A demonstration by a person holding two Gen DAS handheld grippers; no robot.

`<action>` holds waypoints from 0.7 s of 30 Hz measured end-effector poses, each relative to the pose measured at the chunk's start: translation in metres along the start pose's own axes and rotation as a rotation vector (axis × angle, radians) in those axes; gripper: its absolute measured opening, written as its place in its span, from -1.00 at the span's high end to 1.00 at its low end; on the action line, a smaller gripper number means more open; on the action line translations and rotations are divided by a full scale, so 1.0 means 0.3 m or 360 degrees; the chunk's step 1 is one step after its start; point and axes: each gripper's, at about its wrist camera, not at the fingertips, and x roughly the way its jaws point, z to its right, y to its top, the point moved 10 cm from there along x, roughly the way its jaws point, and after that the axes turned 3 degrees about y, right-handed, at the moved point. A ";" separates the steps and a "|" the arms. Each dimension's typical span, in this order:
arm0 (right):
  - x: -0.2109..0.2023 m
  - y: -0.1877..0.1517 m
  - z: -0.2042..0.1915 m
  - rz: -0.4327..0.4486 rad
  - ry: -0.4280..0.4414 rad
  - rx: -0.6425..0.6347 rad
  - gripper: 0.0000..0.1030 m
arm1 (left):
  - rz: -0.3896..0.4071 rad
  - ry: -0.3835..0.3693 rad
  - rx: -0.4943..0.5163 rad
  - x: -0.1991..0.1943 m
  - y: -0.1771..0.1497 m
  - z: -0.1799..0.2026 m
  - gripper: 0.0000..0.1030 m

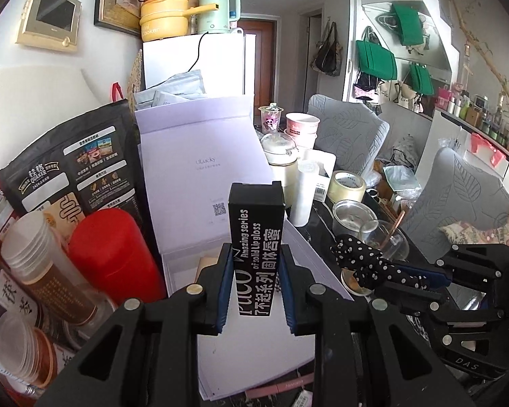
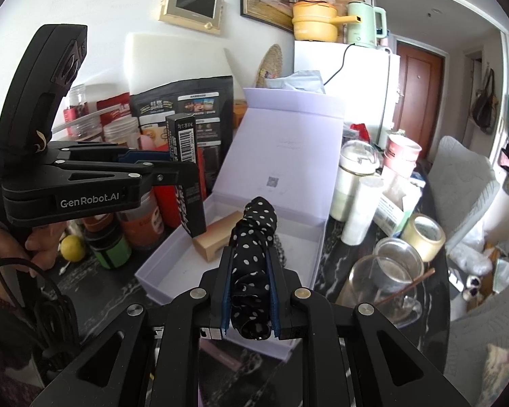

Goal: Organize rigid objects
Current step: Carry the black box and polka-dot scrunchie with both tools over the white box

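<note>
The left gripper (image 1: pixel 254 281) is clamped on a black lip gloss box (image 1: pixel 256 237); the right gripper (image 2: pixel 249 291) grips a polka-dot roll (image 2: pixel 252 247). Both hang over the open white box (image 2: pixel 173 264), a wooden block (image 2: pixel 217 237) inside, jars (image 1: pixel 44 271) crowding the counter (image 2: pixel 101 291).

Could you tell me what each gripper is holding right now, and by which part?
The left gripper clamps the black lip gloss box near its lower half. The right gripper clamps the polka-dot fabric-covered item around its near end.

White fridge (image 1: pixel 217 64), grey armchairs (image 1: pixel 349 135)
</note>
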 end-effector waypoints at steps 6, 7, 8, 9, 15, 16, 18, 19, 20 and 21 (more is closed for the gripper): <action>0.073 0.044 0.018 -0.0009 0.0002 -0.0026 0.66 | 0.0010 0.0018 -0.0063 0.059 0.038 -0.055 0.50; 0.086 0.053 0.021 -0.0007 0.0003 -0.0029 0.66 | 0.0013 0.0022 -0.0077 0.068 0.045 -0.067 0.50; 0.098 0.061 0.024 -0.0006 0.0003 -0.0030 0.66 | 0.0017 0.0029 -0.0092 0.077 0.054 -0.081 0.50; 0.108 0.068 0.027 -0.0005 0.0006 -0.0032 0.66 | 0.0019 0.0038 -0.0104 0.083 0.059 -0.092 0.50; 0.186 0.101 0.046 -0.0010 0.0004 -0.0026 0.66 | 0.0005 0.0087 -0.0150 0.149 0.077 -0.152 0.50; 0.197 0.103 0.048 -0.0012 0.0007 -0.0021 0.66 | -0.0002 0.0094 -0.0151 0.160 0.073 -0.158 0.50; 0.226 0.106 0.056 -0.0025 0.0017 -0.0004 0.66 | -0.0021 0.0110 -0.0150 0.184 0.063 -0.168 0.50; 0.239 0.108 0.058 -0.0029 0.0018 -0.0001 0.66 | -0.0035 0.0113 -0.0151 0.199 0.056 -0.171 0.50; 0.248 0.109 0.059 -0.0032 0.0017 0.0002 0.66 | -0.0051 0.0115 -0.0156 0.214 0.047 -0.175 0.50; 0.261 0.109 0.064 -0.0037 0.0014 0.0005 0.66 | -0.0063 0.0119 -0.0162 0.225 0.041 -0.181 0.50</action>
